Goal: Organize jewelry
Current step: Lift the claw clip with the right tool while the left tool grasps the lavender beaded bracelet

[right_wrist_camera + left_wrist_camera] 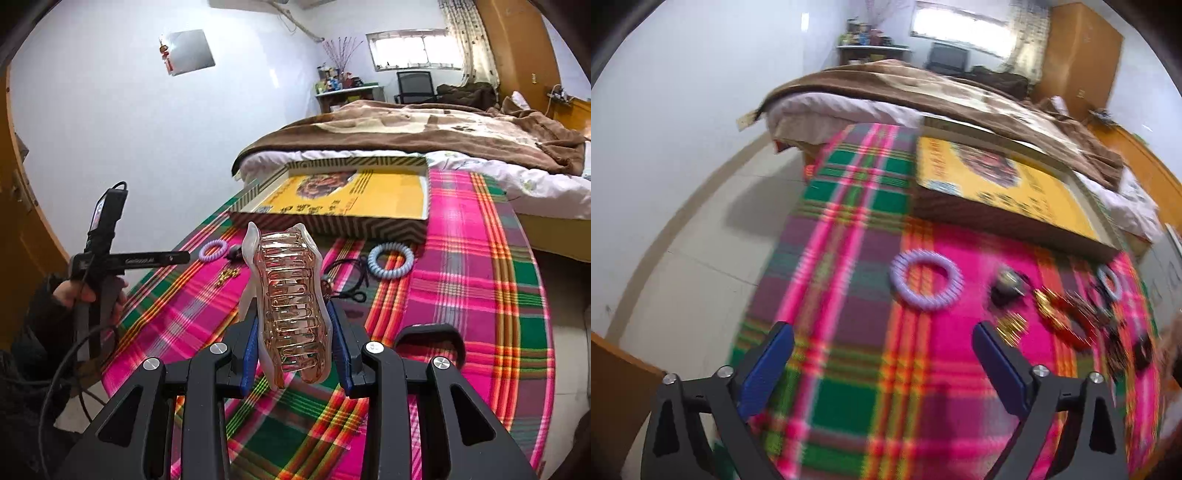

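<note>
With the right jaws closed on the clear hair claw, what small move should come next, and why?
Probably carry the hair claw forward to the open yellow-lined box and hold it over the box. The right gripper already clamps it clear of the plaid cloth, and the box lies straight ahead. The left gripper is open and empty.

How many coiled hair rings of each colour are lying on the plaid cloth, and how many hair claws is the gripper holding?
Purple coiled ring: 1
Light blue coiled ring: 1
Clear pinkish hair claw, clamped in the right gripper: 1
Total: 3
</note>
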